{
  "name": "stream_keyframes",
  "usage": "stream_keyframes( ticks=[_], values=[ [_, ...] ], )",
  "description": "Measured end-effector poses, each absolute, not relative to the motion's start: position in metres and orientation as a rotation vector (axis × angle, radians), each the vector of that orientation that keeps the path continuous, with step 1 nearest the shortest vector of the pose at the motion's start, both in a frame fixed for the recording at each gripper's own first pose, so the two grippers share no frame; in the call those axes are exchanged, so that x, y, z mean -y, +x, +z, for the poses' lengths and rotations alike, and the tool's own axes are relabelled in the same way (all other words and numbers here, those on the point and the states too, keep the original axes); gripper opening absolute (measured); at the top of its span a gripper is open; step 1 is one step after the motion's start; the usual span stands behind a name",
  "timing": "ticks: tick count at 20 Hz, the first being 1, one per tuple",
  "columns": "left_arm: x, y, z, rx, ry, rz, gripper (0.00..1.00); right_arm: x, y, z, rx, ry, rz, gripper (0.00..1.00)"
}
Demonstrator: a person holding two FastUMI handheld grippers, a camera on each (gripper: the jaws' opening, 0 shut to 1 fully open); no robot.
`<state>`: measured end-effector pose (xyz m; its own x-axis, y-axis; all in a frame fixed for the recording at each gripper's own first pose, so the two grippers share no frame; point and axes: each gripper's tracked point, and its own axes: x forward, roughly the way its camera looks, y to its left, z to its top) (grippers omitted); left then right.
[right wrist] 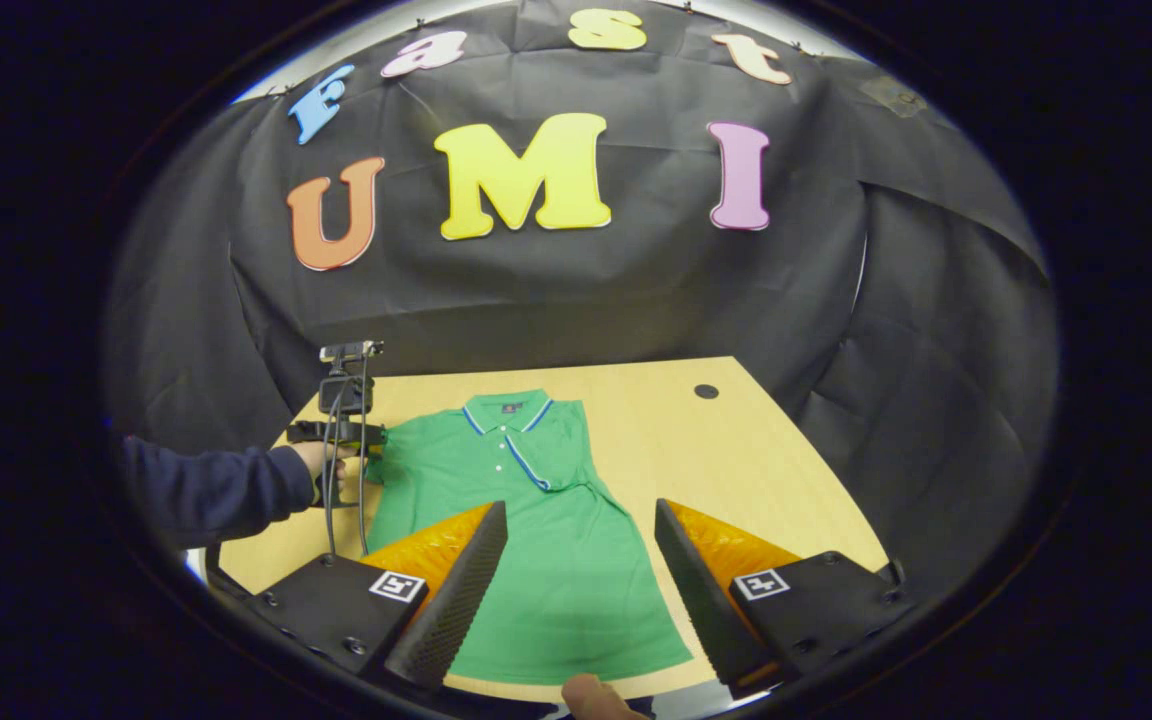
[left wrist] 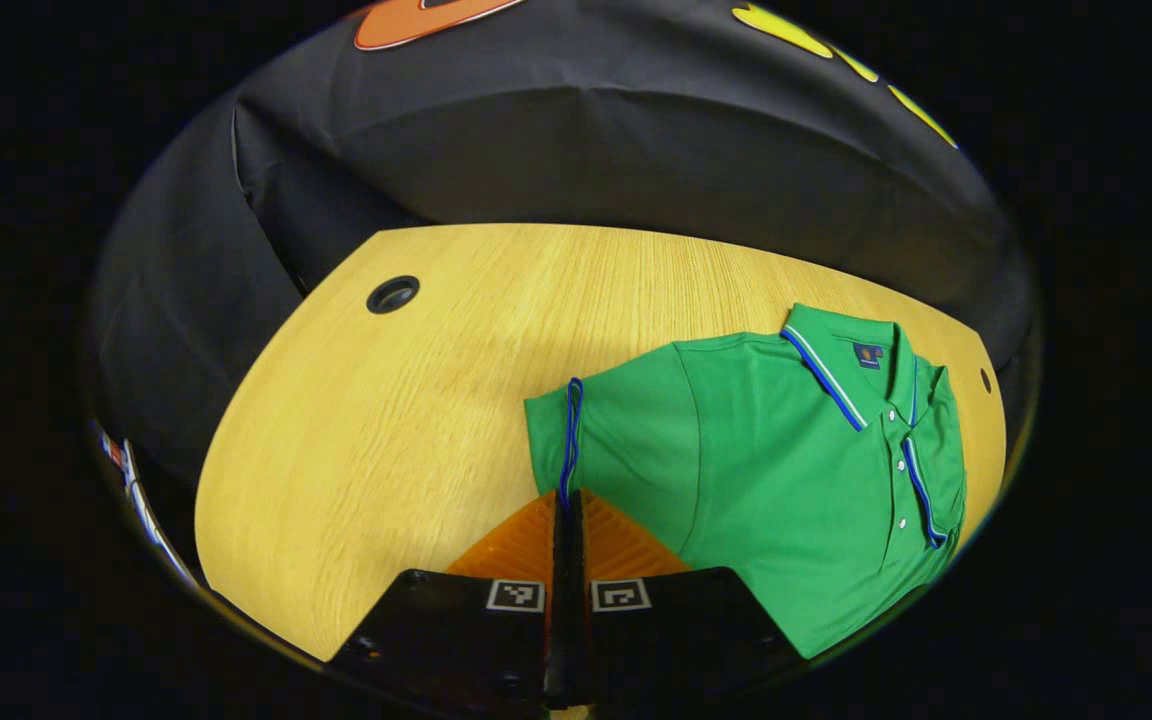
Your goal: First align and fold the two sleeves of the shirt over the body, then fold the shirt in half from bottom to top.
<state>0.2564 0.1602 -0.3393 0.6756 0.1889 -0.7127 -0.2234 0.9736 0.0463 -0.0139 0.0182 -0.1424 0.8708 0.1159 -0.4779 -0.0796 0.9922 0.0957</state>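
A green polo shirt (left wrist: 786,470) with blue-trimmed collar lies flat on the wooden table (left wrist: 416,400), collar toward the far edge. My left gripper (left wrist: 568,500) is shut on the blue-edged cuff of one short sleeve (left wrist: 601,430), which spreads out to the side. In the right gripper view the shirt (right wrist: 546,560) lies ahead, and its other sleeve (right wrist: 566,450) looks folded onto the body. My right gripper (right wrist: 579,520) hovers open above the lower half of the shirt, holding nothing. The left gripper (right wrist: 341,440) sits at the shirt's left side, held by a hand (right wrist: 321,465).
A dark sleeve (right wrist: 206,490) reaches in from the left. The table (right wrist: 736,470) has a round cable hole (right wrist: 706,391) at its far right and another cable hole (left wrist: 393,294) in the left gripper view. A fingertip (right wrist: 591,695) shows at the near edge.
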Motion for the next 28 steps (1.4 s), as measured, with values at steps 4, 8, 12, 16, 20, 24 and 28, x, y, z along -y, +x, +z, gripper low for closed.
stream_keyframes(
  ticks=[4, 8, 12, 16, 20, 24, 28],
  values=[
    [-0.143, 0.265, -0.306, -0.734, 0.007, 0.196, 0.03, -0.013, -0.009, -0.138, -0.493, 0.064, 0.126, 0.95],
    [-0.102, 0.274, -0.284, -0.693, 0.049, 0.127, 0.03, -0.004, 0.000, -0.137, -0.495, 0.075, 0.122, 0.96],
    [-0.046, 0.282, -0.276, -0.685, 0.087, 0.046, 0.03, 0.013, 0.007, -0.136, -0.492, 0.083, 0.102, 0.96],
    [0.010, 0.282, -0.291, -0.720, 0.118, -0.022, 0.03, 0.031, 0.011, -0.147, -0.505, 0.105, 0.075, 0.94],
    [0.046, 0.278, -0.317, -0.772, 0.172, -0.061, 0.03, 0.052, 0.016, -0.168, -0.539, 0.120, 0.033, 0.96],
    [0.064, 0.278, -0.334, -0.802, 0.192, -0.073, 0.03, 0.066, 0.018, -0.190, -0.585, 0.109, 0.016, 0.96],
    [0.083, 0.273, -0.342, -0.843, 0.169, -0.140, 0.07, 0.071, 0.019, -0.202, -0.613, 0.078, 0.039, 0.96]
  ],
)
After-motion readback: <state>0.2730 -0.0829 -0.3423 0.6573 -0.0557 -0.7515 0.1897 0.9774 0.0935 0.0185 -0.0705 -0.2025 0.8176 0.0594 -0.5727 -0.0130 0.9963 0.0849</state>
